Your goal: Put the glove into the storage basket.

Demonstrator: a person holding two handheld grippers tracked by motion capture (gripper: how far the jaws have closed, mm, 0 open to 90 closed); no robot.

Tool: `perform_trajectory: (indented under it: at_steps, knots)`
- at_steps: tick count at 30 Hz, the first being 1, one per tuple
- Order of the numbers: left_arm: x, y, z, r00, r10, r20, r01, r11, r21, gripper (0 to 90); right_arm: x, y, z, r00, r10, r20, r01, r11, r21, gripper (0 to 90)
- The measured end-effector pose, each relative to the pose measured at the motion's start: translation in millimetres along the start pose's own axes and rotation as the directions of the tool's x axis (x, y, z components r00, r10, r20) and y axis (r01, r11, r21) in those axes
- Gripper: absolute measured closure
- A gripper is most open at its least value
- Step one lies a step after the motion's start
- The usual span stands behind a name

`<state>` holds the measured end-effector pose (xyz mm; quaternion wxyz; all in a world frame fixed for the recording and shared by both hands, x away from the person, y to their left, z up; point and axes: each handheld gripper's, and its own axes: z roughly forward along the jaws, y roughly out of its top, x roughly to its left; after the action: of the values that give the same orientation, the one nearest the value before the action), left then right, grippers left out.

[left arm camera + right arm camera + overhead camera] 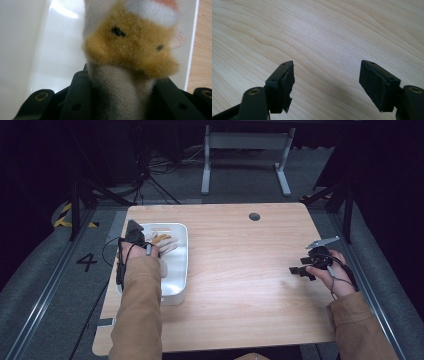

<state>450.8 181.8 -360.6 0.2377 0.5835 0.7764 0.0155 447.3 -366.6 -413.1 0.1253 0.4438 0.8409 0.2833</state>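
At the far left, grey carpet carries a yellow-and-black hazard strip [63,216] and a painted number 4 [86,262]. Your left hand-held gripper [136,233] sits over the white tray [181,265] at the left edge of the pale wooden worktop [240,280]; its jaws pinch the plush toy [130,47], a tan and white animal with dark eyes, inside the tray. Midway along the far edge, the worktop has a round cable hole [254,216], and behind it a white table frame [245,155] stands in the dark room. At the right, your right hand-held gripper [327,82] hovers over bare wood, jaws spread wide, holding nothing.
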Motion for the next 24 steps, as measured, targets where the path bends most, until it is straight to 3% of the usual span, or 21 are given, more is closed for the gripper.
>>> perform_trajectory:
  at_steps: [3, 5, 11, 20, 24]
  knots:
    - [3.5, -0.7, 6.8, 0.9998, 0.0, 0.022, 0.0, 1.0, -0.004, 69.4, -0.9, -0.3, -0.7, 1.0, 0.002, -0.004, -0.002, 1.0, 0.0, 28.9]
    - [5.2, -1.9, 11.3, 0.9993, -0.022, 0.029, 0.022, 0.9997, -0.011, 69.4, -1.0, -1.2, 0.0, 1.0, 0.004, -0.001, -0.004, 1.0, 0.006, 28.8]
    - [8.6, -3.4, 21.3, 1.0, -0.008, 0.004, 0.008, 1.0, 0.001, 69.3, -1.2, -2.0, 0.3, 1.0, 0.002, -0.003, -0.002, 1.0, 0.011, 28.7]
    - [12.8, -7.1, 36.6, 0.9994, -0.029, -0.017, 0.029, 0.9995, 0.01, 69.2, -1.2, -2.5, 1.7, 1.0, -0.007, -0.003, 0.007, 1.0, 0.012, 28.5]
    - [13.6, -8.9, 43.9, 0.9989, -0.022, -0.042, 0.024, 0.9986, 0.048, 68.8, -0.6, -2.5, 1.6, 1.0, -0.007, -0.006, 0.007, 1.0, 0.014, 28.3]
